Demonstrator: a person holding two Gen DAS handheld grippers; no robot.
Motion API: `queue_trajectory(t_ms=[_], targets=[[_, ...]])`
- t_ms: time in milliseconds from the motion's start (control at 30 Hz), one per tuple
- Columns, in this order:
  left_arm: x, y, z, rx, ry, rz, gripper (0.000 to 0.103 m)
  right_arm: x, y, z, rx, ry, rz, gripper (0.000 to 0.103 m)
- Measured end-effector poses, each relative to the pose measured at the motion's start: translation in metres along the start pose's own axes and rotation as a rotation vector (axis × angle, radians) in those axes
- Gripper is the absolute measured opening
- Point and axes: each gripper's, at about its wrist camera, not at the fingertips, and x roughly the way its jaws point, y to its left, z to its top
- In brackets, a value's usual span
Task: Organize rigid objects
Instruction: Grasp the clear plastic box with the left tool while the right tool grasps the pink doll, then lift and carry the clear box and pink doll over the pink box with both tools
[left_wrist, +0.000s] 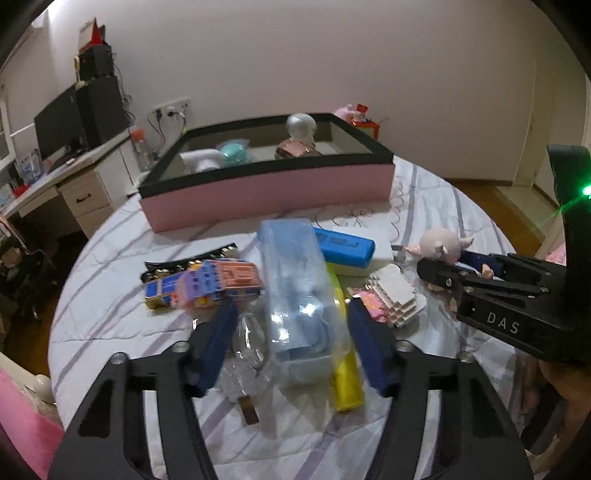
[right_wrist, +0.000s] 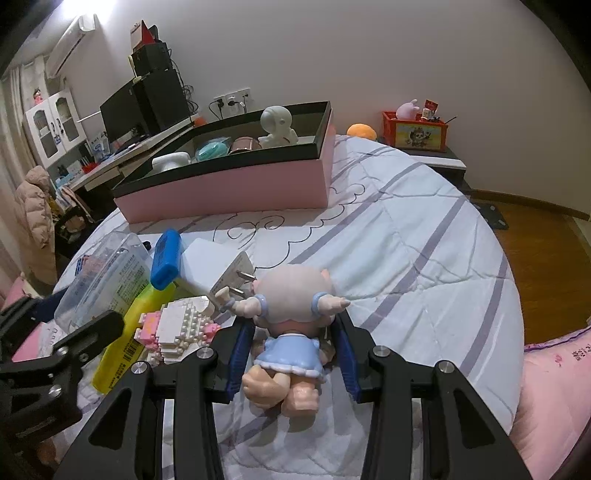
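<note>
A pink box with a black rim (left_wrist: 266, 192) stands at the far side of the bed and holds a white astronaut figure (right_wrist: 277, 127), a teal case and other items. My left gripper (left_wrist: 291, 317) is open, its blue fingers on either side of a clear plastic case (left_wrist: 295, 288) that lies on a yellow tube (left_wrist: 345, 376). My right gripper (right_wrist: 291, 332) straddles a small doll in a blue dress (right_wrist: 288, 332); its blue pads lie close along the doll's body, and I cannot tell if they grip it. The doll also shows in the left wrist view (left_wrist: 443, 242).
On the striped quilt lie a blue case (left_wrist: 343, 245), a white plug adapter (right_wrist: 214, 269), a white and pink brick model (right_wrist: 181, 328), colourful card packs (left_wrist: 207, 284) and clear wrapping. A desk with a monitor (right_wrist: 122, 114) stands at the left. A red toy box (right_wrist: 413, 131) sits beyond the bed.
</note>
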Motion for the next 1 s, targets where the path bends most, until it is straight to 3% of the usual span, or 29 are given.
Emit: queue_trajectory(t_ms=[33,67,167,467,800,1000], targets=[[0.001,-0.003,0.0,0.015,0.001,0.008,0.058,0.0,-0.001,0.0,0.003,0.0,0.003,0.043],[0.002,-0.005,0.001,0.029,0.002,0.004,0.046,0.0,-0.001,0.0,0.003,0.0,0.005,0.043],[-0.004,-0.006,0.001,0.038,-0.017,-0.009,0.034,0.0,-0.001,0.0,0.003,-0.003,0.002,0.043],[-0.054,0.031,-0.006,-0.044,-0.095,-0.105,0.033,-0.006,0.004,-0.004,-0.008,-0.006,-0.032,0.043],[-0.093,0.08,-0.048,-0.087,-0.097,-0.038,0.033,-0.019,0.014,-0.018,-0.015,0.002,-0.063,0.043],[-0.071,0.104,-0.059,-0.143,-0.051,0.01,0.033,-0.022,0.02,-0.023,-0.031,0.012,-0.077,0.043]])
